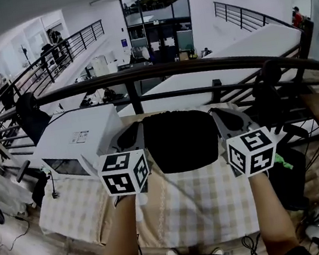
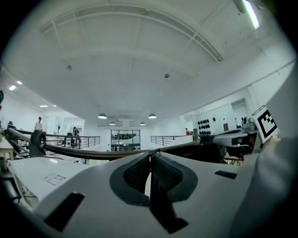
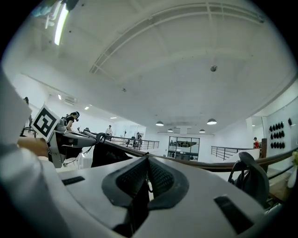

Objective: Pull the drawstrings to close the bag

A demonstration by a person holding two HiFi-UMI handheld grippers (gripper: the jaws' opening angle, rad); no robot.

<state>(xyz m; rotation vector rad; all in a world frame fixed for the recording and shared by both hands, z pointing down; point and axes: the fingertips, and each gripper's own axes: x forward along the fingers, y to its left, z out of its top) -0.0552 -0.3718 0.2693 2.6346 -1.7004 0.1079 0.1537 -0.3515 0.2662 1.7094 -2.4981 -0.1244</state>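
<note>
The black drawstring bag (image 1: 181, 139) lies at the far side of the checked table, between my two grippers. My left gripper (image 1: 132, 136) is at its left edge and my right gripper (image 1: 227, 120) at its right edge; both point forward and tilt up. Both pairs of jaws are shut, pad against pad. In the left gripper view (image 2: 150, 160) nothing shows between the pads, and the bag (image 2: 195, 152) appears as a dark mass to the right. In the right gripper view (image 3: 148, 162) a thin dark line runs along the pad seam; whether it is a cord I cannot tell. There the bag (image 3: 109, 155) appears at the left.
A dark railing (image 1: 156, 73) runs across just beyond the table. A white box (image 1: 76, 138) stands at the table's far left. The checked tablecloth (image 1: 190, 203) lies between my forearms. Black bags and gear (image 1: 278, 110) hang on the railing at the right.
</note>
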